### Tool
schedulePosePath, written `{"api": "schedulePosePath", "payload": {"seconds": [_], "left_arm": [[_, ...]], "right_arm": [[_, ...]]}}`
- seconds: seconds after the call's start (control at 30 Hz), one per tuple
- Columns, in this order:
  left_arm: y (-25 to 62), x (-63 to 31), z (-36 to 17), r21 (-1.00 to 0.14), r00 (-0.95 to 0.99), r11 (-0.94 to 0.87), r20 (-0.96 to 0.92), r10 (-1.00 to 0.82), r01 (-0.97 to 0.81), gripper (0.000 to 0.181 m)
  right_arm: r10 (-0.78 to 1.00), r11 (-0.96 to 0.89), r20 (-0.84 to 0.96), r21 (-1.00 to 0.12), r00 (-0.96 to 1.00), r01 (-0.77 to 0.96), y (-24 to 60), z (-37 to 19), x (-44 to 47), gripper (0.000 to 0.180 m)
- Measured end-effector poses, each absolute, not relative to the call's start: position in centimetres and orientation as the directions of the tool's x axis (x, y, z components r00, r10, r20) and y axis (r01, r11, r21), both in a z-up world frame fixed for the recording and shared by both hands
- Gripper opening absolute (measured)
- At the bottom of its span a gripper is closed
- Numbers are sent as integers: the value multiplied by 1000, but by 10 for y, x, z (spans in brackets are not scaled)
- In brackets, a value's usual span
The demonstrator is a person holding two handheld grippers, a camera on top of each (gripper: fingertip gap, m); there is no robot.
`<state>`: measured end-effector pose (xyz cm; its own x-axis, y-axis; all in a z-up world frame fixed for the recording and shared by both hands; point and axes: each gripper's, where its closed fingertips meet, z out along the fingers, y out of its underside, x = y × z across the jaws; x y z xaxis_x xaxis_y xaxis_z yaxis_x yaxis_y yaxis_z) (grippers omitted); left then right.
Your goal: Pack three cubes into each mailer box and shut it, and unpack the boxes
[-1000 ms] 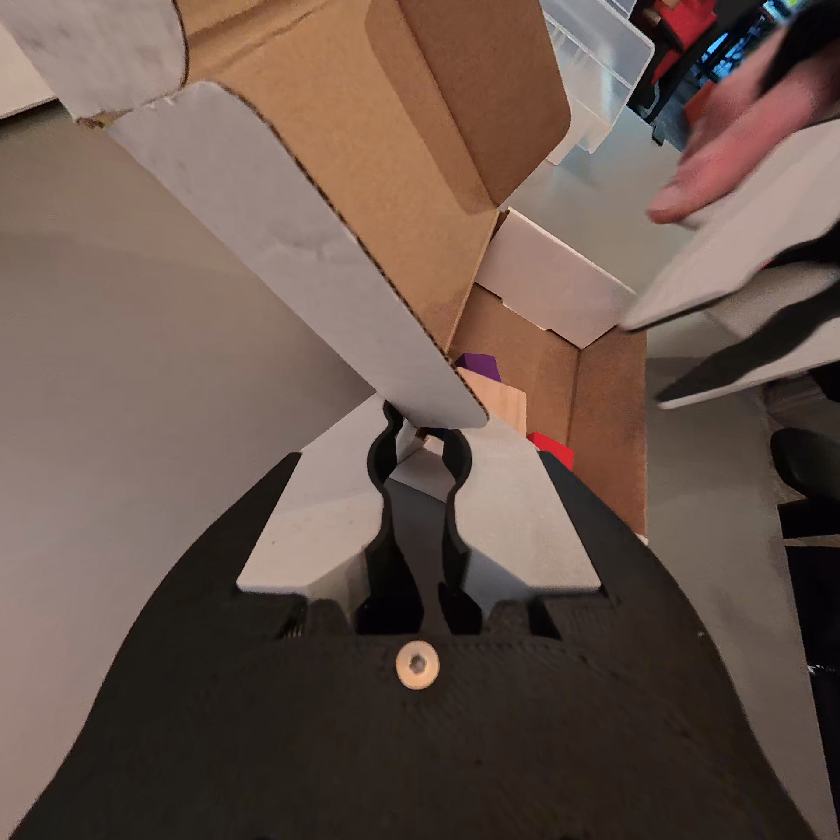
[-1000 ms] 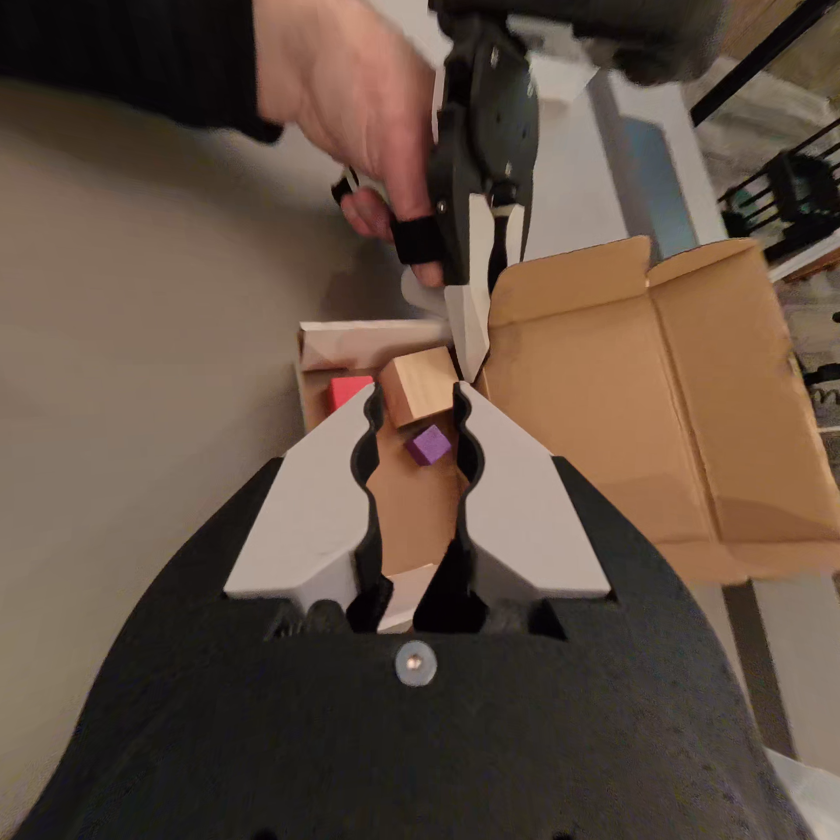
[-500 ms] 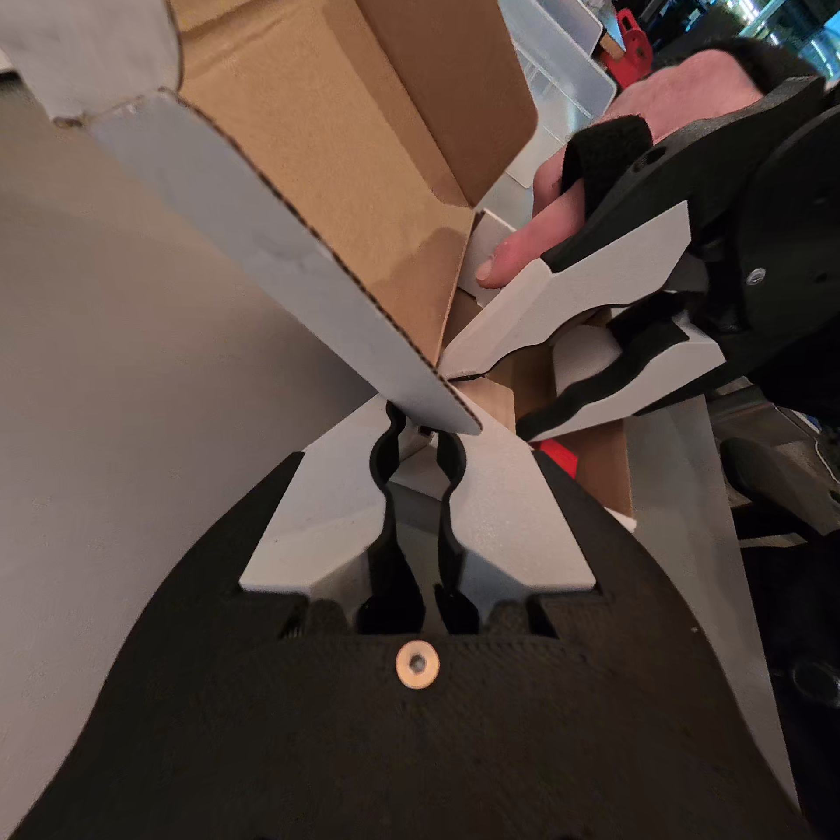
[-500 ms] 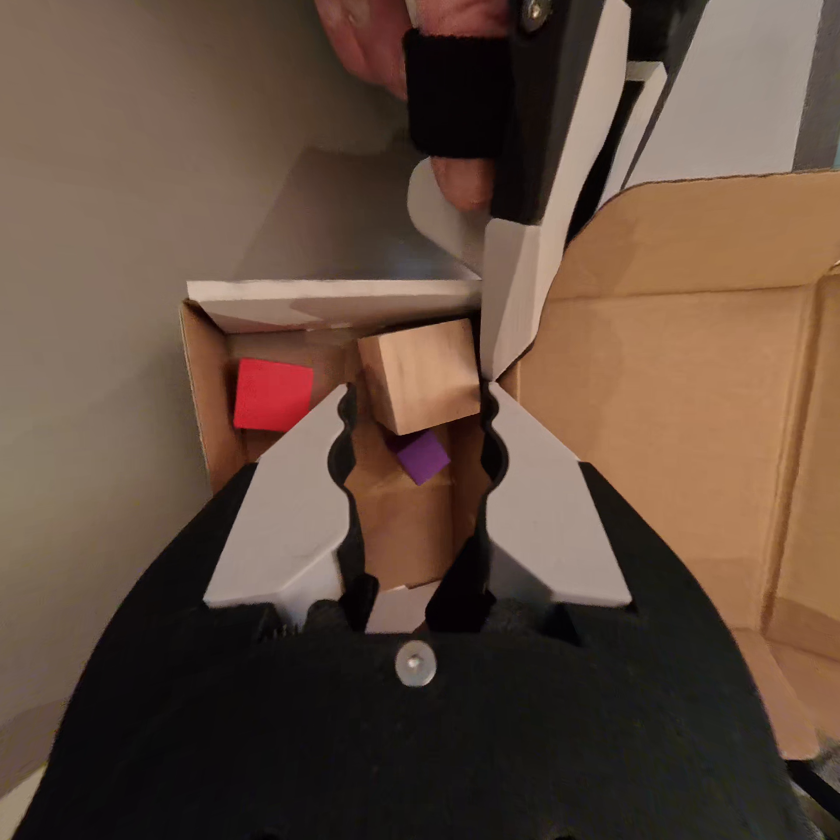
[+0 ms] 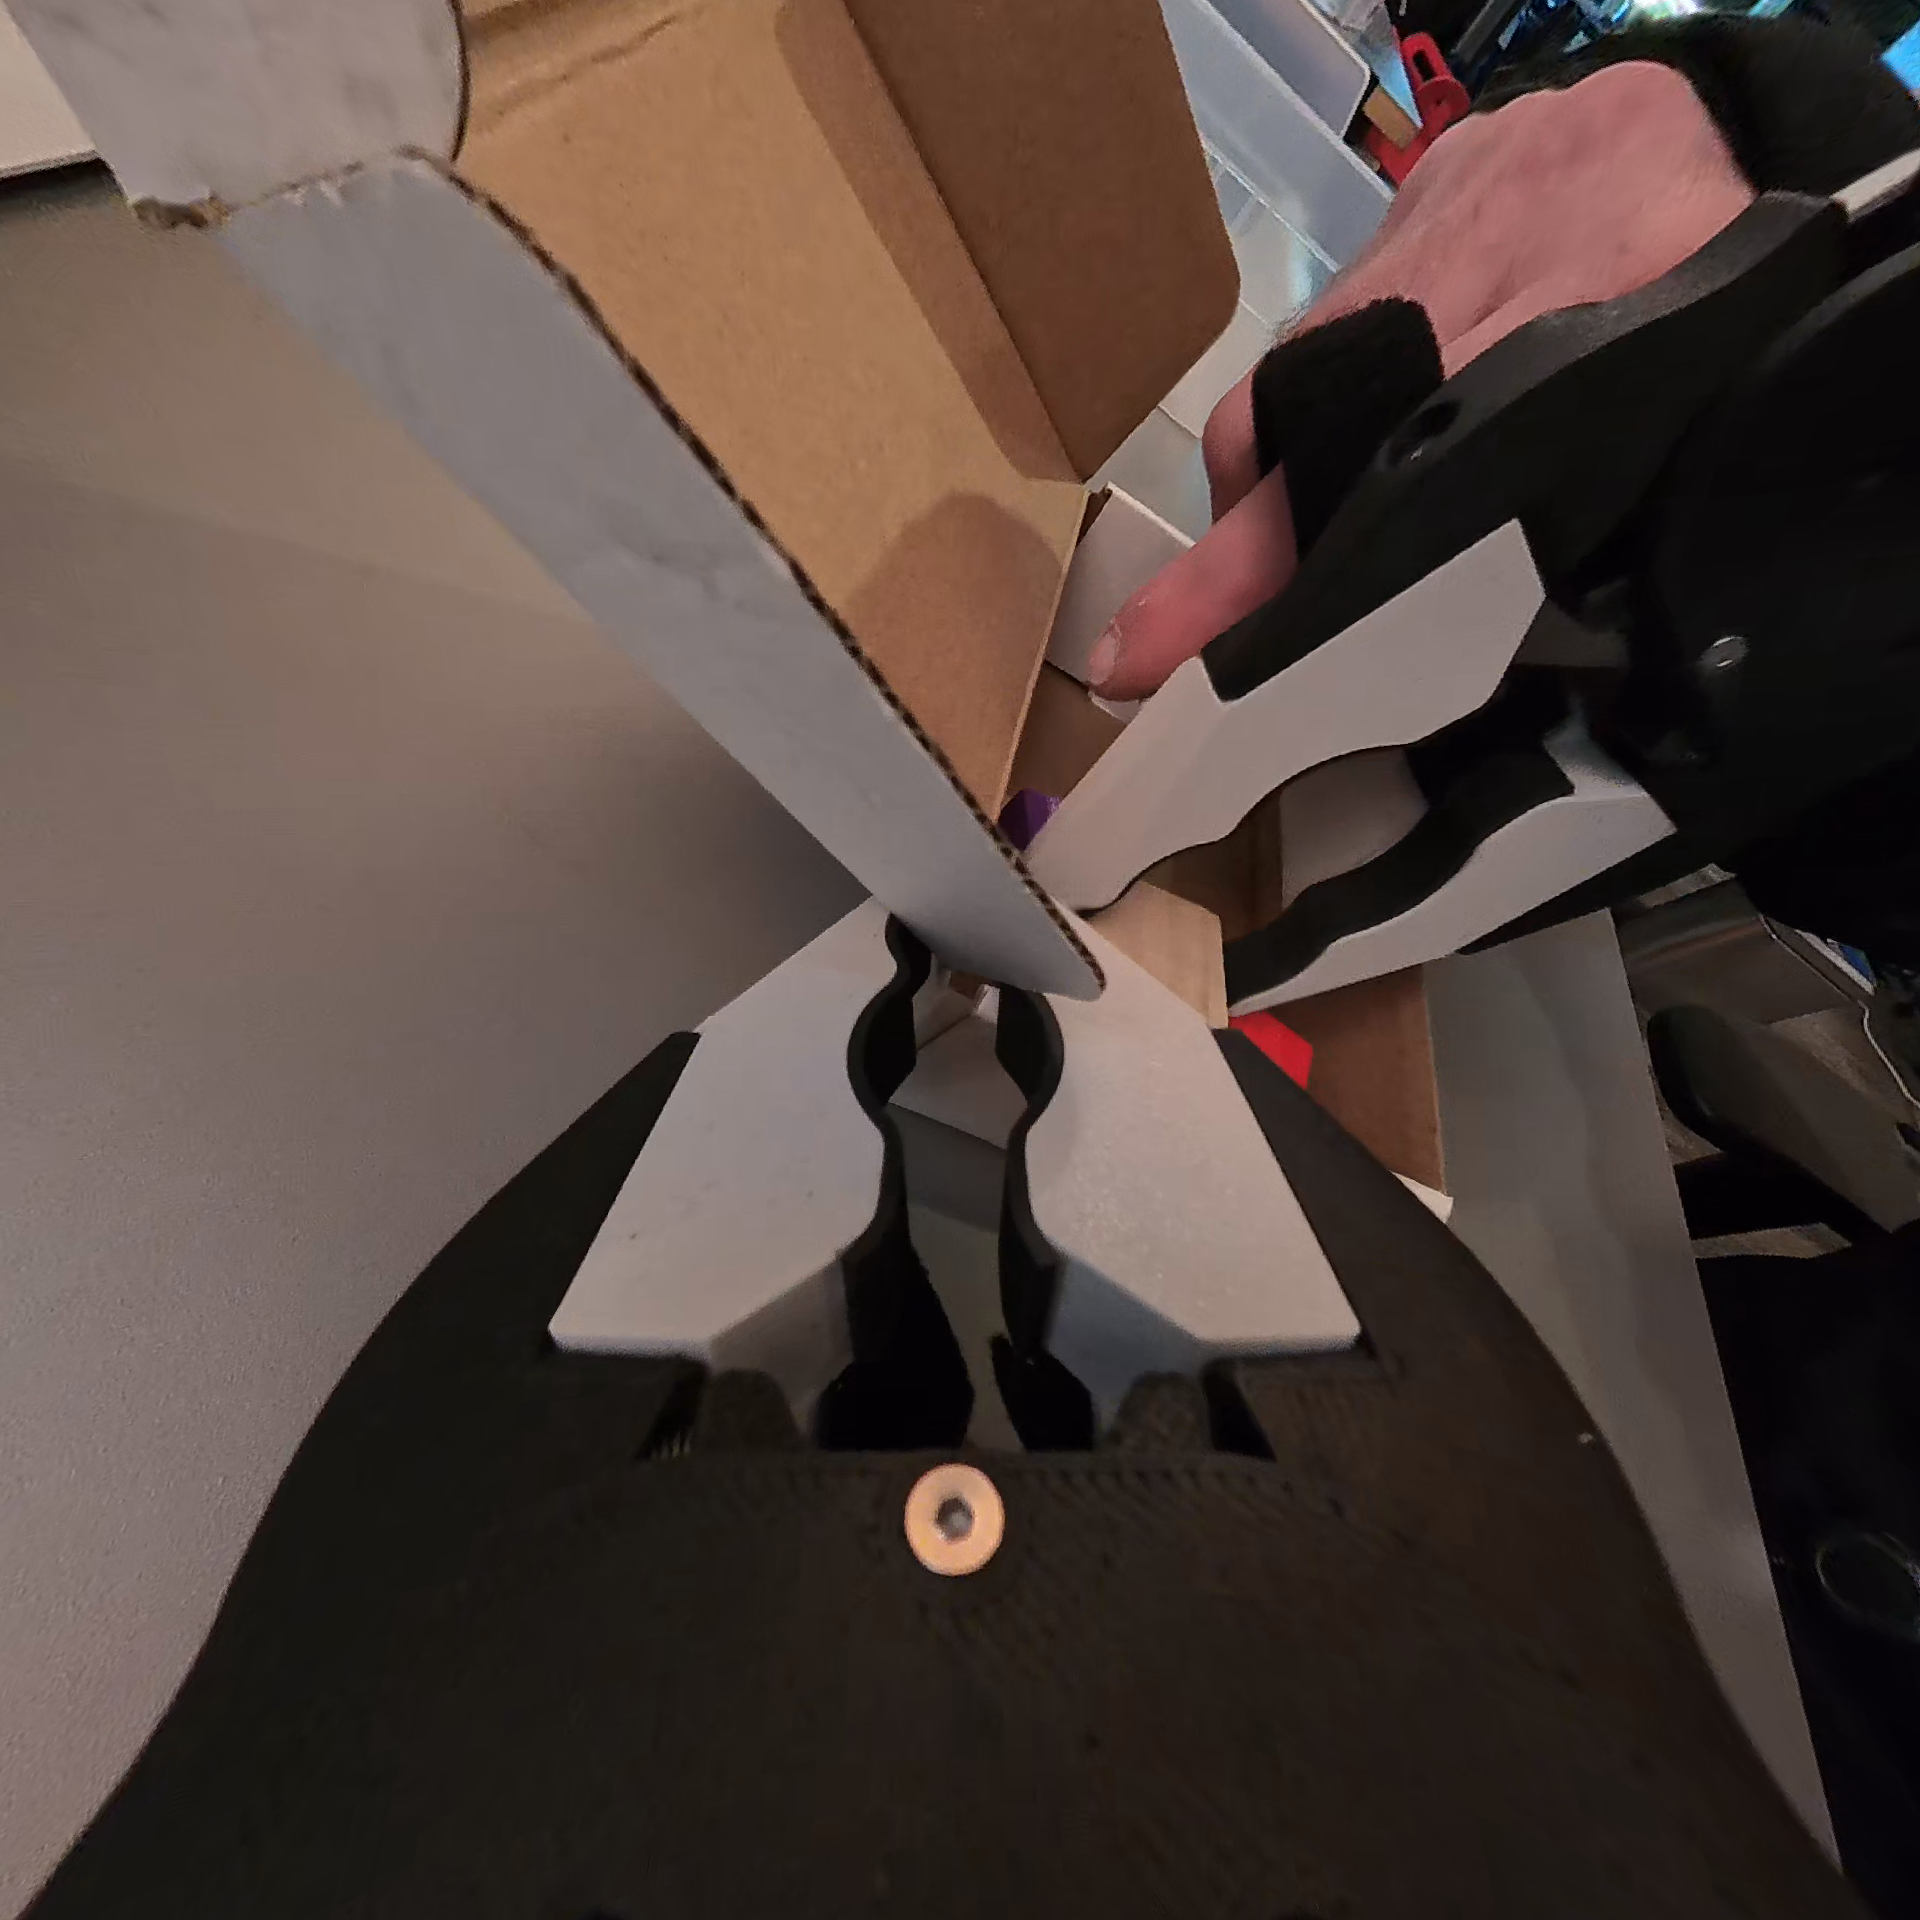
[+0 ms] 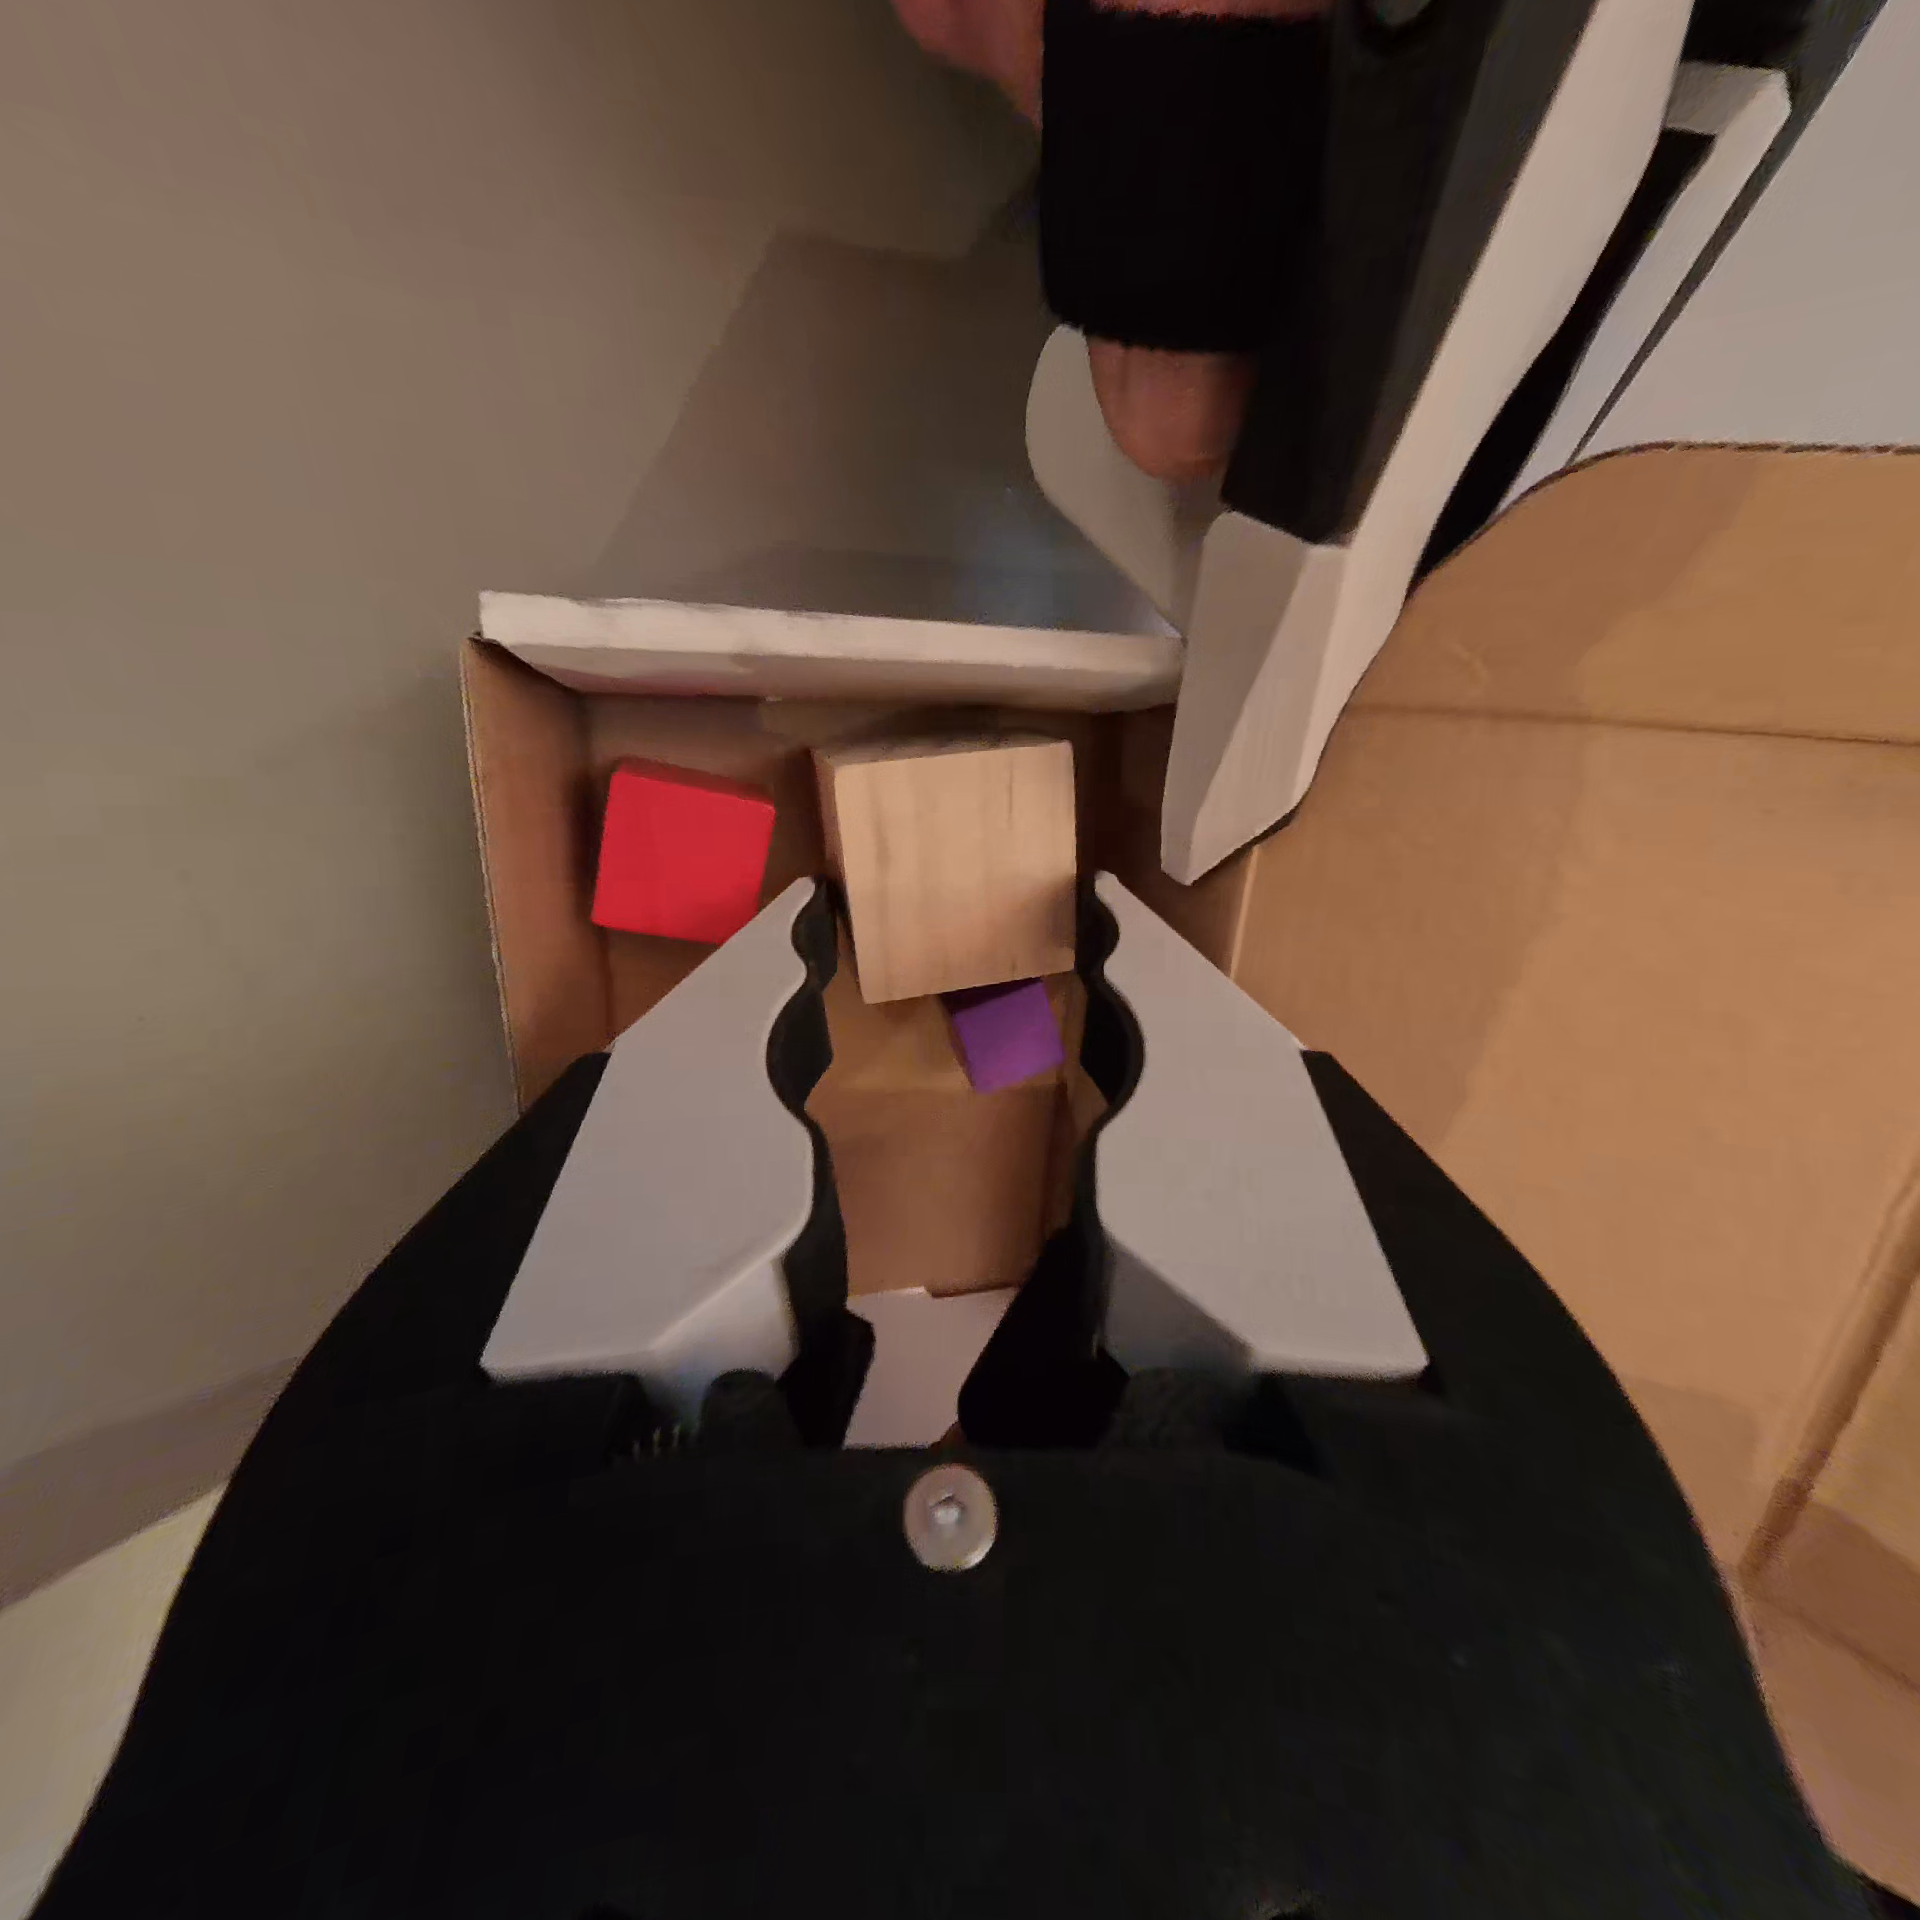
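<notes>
An open mailer box (image 6: 488,831) holds a red cube (image 6: 681,852), a larger wooden cube (image 6: 951,862) and a small purple cube (image 6: 1006,1034). Its brown lid (image 6: 1558,935) lies open to the right. My right gripper (image 6: 956,894) is open, with its tips on either side of the wooden cube. My left gripper (image 5: 956,966) is shut on the lid's white side flap (image 5: 582,499) near the hinge. It also shows in the right wrist view (image 6: 1205,831). The right gripper (image 5: 1143,935) shows in the left wrist view over the wooden cube (image 5: 1164,956), with the purple cube (image 5: 1029,821) and red cube (image 5: 1273,1044) partly hidden.
The box stands on a grey table (image 6: 260,623). A clear plastic bin (image 5: 1278,156) stands behind the lid. A person's hand (image 5: 1507,208) holds the right gripper, and a fingertip (image 6: 1164,416) of the other hand shows by the left gripper.
My right gripper has moved in and down into the box, and its tips now flank the wooden cube. My left gripper has kept its hold on the lid flap.
</notes>
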<state>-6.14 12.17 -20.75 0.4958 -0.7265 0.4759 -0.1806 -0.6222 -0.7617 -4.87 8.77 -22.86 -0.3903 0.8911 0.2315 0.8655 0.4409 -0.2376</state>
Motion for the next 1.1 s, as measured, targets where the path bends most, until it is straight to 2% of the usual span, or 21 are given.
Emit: {"api": "schedulePosePath", "payload": {"seconds": [0.17,0.3,0.43,0.5,0.63,0.73,0.83,0.97,1.1], "left_arm": [[122,-62,-208,-759,494,-627,483,-723,-175,7],[122,-62,-208,-759,493,-627,484,-723,-174,7],[122,-62,-208,-758,490,-630,489,-721,-171,6],[122,-62,-208,-756,487,-633,494,-720,-169,6],[123,-62,-208,-754,486,-635,498,-719,-167,6],[123,-62,-208,-753,486,-637,500,-717,-164,6],[123,-61,-208,-752,486,-639,503,-715,-162,6],[123,-61,-208,-748,478,-645,513,-713,-160,6],[123,-61,-208,-746,473,-647,517,-713,-160,6]], "right_arm": [[904,422,221,-329,-365,845,87,-220,-50,43],[909,404,289,-430,-301,807,94,-185,-41,43],[918,301,389,-560,-75,772,126,-108,8,43],[900,220,430,-591,72,776,154,-72,53,43],[839,89,506,-492,201,866,205,-53,163,43],[836,-14,519,-307,180,952,228,-81,239,43],[888,-69,445,-124,118,990,228,-126,286,43],[934,-25,355,-16,29,1000,229,-176,304,43],[946,71,318,-36,-56,997,234,-196,297,43]]}}
